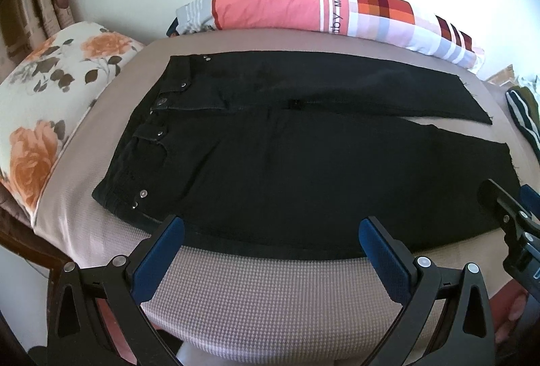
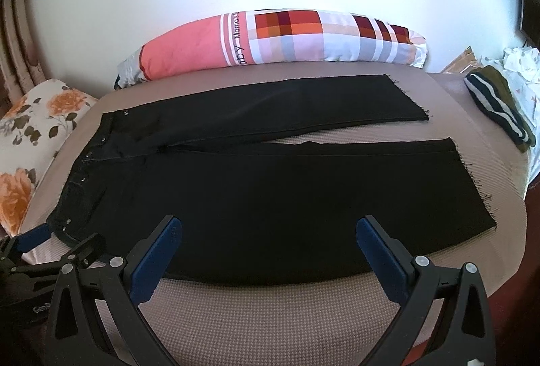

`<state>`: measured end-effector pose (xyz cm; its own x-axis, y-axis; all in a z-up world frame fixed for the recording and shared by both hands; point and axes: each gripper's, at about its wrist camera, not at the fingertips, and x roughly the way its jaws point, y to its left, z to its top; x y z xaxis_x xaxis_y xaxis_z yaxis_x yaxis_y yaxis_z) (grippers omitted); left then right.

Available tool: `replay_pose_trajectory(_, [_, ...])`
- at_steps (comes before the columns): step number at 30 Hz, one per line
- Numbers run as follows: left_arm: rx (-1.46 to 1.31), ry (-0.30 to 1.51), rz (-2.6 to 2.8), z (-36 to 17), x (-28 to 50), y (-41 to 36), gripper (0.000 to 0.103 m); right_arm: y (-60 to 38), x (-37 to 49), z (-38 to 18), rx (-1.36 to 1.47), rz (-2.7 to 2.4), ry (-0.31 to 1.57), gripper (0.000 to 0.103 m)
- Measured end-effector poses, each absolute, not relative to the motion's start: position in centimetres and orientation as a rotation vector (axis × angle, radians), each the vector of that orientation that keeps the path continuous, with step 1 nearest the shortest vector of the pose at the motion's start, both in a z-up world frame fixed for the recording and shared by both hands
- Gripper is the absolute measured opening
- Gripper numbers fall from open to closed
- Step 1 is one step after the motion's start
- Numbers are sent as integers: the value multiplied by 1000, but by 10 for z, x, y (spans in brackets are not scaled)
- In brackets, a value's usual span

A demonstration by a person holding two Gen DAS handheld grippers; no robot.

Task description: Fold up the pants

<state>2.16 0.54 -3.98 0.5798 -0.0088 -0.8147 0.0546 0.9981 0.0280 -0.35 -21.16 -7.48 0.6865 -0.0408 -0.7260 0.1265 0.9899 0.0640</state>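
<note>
The black pants (image 1: 287, 156) are spread flat on the bed (image 1: 270, 298), long axis left to right, waistband to the left and frayed hems near the right edge, with bare cover at the near edge where the left hand-held gripper (image 1: 271, 234) and the right hand-held gripper (image 2: 270, 232) are held wide apart, empty.

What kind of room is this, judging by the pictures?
Most likely a bedroom: the black denim pants lie flat on a bed with a beige waffle-textured cover, with a long pink and checked pillow and a floral cushion at its edges.
</note>
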Motion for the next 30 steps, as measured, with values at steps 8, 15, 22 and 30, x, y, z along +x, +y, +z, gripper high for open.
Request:
replay_pose_trajectory(8, [82, 938, -37, -35, 29, 4, 102, -218, 5, -77, 136, -119, 835, 103])
replay_pose_trajectory(15, [84, 946, -25, -35, 35, 6, 102, -220, 11, -78, 133, -120, 852, 103])
replay_pose_trajectory(22, [84, 953, -27, -38, 38, 6, 102, -217, 16, -76, 107, -108, 846, 103])
replay_pose_trajectory(30, [84, 959, -27, -42, 40, 5, 102, -214, 17, -76, 85, -99, 842, 103])
